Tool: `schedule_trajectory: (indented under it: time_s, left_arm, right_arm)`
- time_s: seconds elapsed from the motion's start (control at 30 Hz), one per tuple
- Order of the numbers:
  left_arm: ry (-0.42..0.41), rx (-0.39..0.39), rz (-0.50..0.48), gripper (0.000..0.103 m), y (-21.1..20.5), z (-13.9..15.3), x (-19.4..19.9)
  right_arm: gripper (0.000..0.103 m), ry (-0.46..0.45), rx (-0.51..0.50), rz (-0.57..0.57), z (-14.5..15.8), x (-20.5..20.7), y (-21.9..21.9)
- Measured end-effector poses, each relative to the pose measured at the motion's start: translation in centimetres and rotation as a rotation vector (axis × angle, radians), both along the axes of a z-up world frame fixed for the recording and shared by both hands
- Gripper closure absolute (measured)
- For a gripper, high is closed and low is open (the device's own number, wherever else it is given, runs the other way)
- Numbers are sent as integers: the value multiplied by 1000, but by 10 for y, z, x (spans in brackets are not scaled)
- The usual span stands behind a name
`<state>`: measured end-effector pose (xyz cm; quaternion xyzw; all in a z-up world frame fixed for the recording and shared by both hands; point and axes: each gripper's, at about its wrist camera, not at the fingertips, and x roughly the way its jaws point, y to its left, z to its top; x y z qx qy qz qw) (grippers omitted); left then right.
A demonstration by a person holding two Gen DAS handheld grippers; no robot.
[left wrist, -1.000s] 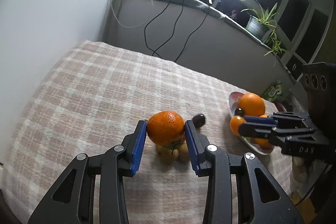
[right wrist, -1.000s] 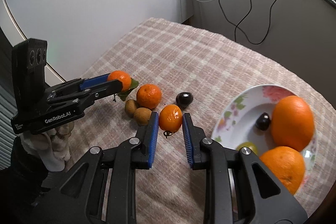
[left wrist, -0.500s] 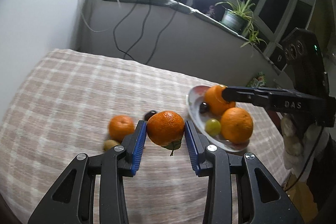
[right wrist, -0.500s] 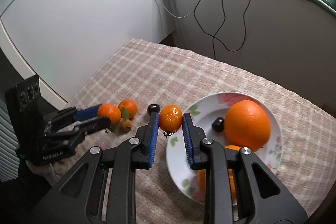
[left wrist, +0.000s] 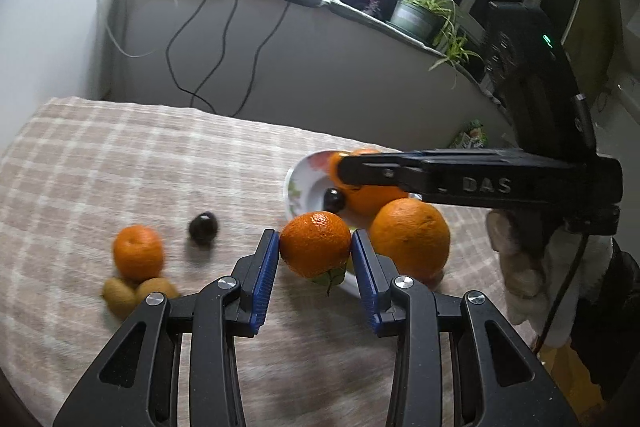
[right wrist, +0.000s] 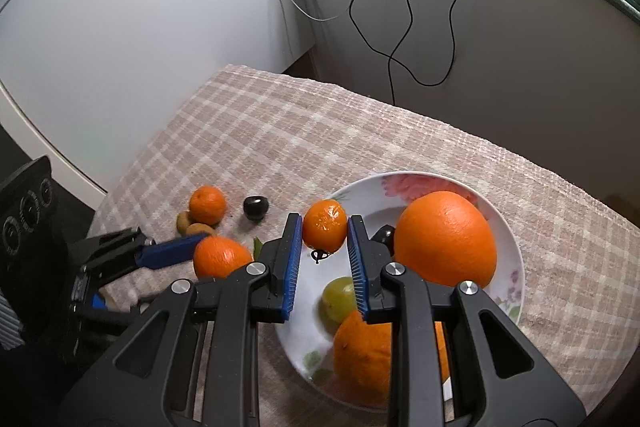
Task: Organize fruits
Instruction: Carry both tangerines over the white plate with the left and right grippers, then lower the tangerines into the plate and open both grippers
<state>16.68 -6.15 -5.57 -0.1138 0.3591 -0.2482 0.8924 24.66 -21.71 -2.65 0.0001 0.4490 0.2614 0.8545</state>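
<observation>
Carrying tangerines pinched between their blue pads, the right gripper [right wrist: 325,259] over the plate [right wrist: 505,227] and the left gripper [left wrist: 315,269] beside it should lower before releasing, avoiding the large orange [right wrist: 446,239].

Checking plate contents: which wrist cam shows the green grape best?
Right wrist: the green grape lies open on the plate, only partly behind a finger. In the left wrist view it is hidden behind the held mandarin.

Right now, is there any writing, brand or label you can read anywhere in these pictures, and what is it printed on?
"DAS": raised letters on the side of the right gripper, seen from the left wrist view.
Green packet by the wall: print too blurred to read.
Left gripper body label: too small and dark to read.
</observation>
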Motion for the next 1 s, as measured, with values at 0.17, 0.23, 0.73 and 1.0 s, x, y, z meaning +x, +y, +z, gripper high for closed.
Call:
schedule_trajectory:
  time_s: [0.17, 0.23, 0.73, 1.0]
  left_arm:
    - [3, 10, -32, 67, -18, -3, 1]
    - [5, 9, -40, 67, -23, -3, 0]
    - [21, 24, -63, 67, -42, -4, -2]
    - [15, 46, -35, 67, -46, -4, 5]
  right_arm:
    - [79, 6, -6, -1, -3, 4, -3]
    - [79, 8, -8, -3, -4, 6, -4]
    - [79, 34, -3, 2, -11, 9, -7]
    - [79, 30, -2, -2, -9, 9, -8]
